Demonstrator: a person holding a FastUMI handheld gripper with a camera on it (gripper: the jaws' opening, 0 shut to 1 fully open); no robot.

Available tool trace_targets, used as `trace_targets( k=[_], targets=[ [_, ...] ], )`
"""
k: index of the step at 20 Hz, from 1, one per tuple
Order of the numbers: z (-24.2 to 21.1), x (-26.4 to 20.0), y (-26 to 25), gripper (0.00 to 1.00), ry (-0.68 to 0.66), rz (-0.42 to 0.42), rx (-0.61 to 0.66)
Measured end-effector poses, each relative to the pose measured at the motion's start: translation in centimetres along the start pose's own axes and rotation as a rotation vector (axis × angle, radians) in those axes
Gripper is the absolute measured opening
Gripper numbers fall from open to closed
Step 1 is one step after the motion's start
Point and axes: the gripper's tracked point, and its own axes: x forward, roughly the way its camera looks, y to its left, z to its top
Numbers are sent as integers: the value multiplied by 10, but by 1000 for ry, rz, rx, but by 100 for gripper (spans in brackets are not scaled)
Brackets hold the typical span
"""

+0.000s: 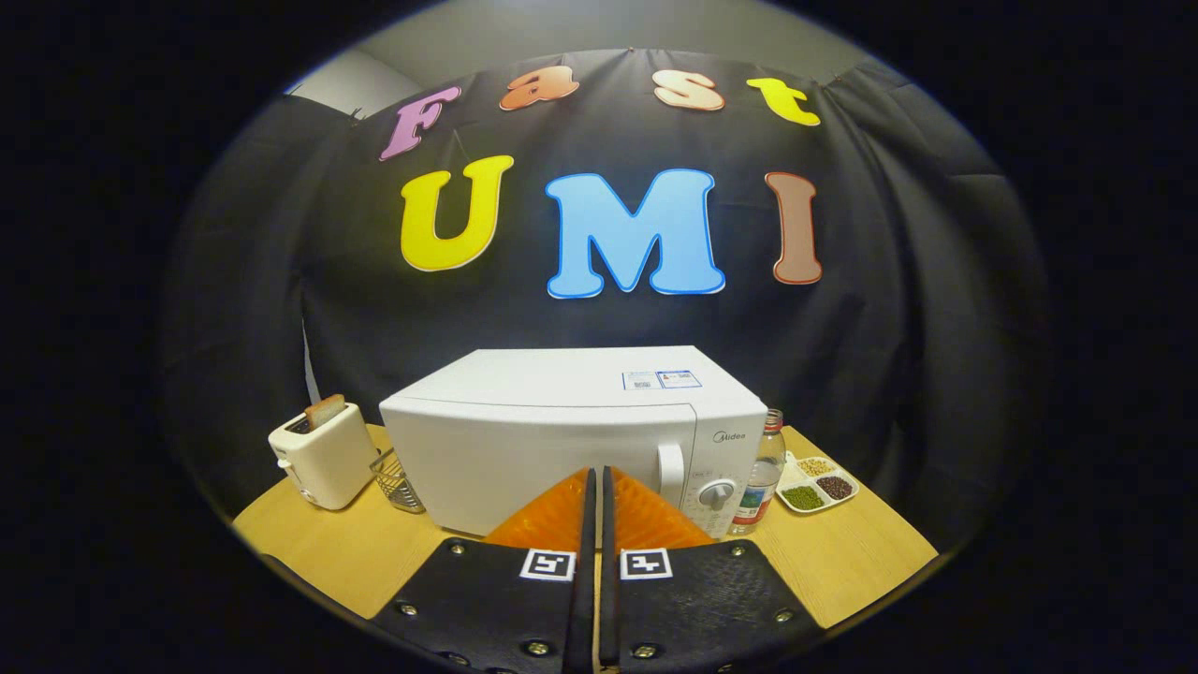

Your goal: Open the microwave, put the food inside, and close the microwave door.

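- Nearest of all, gripper (596,482) with both fingers (646,510) drawn together — only a thin slit between them, nothing held.
- Fingertips aimed at the front of the microwave (562,440), ending low against its door in this view; touching or merely close, cannot tell.
- White microwave standing square on the wooden table (337,552), door closed, top panel bare apart from a small sticker near the back right.
- Vertical door handle (670,476) just right of the fingertips, set beside the control panel.
- Round control knob (716,494) below and right of the handle, on the microwave's right end.
- Cream toaster (323,454) off to the microwave's left, with a slice of toast (325,410) poking up from its slot.
- Small wire basket (401,482) wedged between toaster and microwave, contents not clear.
- Clear bottle (763,473) with a red label standing just beside the microwave's right side.
- Divided white tray (816,482) beyond the bottle, further right — three compartments holding pale, dark reddish and green beans or grains.
- Nothing between the fingers that reads as the food; toast seated in the toaster, well apart from the gripper.
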Motion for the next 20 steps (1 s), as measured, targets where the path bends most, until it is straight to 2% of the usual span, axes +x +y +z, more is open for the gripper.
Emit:
trace_targets(
  k=[7, 9, 11, 14, 16, 18, 19, 20],
  targets=[
    [5, -73, 2, 4, -56, -53, -1],
    [-1, -91, 8, 4, -57, -47, 5],
    [-7, -106, 10, 9, -55, -47, 4],
    [-9, -128, 13, 9, -68, -45, 18],
    [-12, -138, 19, 26, -77, -23, 31],
    [-13, -147, 13, 69, -95, -31, 34],
    [-12, -151, 14, 84, -101, -29, 42],
    [-14, -153, 14, 91, -100, -31, 53]
  ],
)
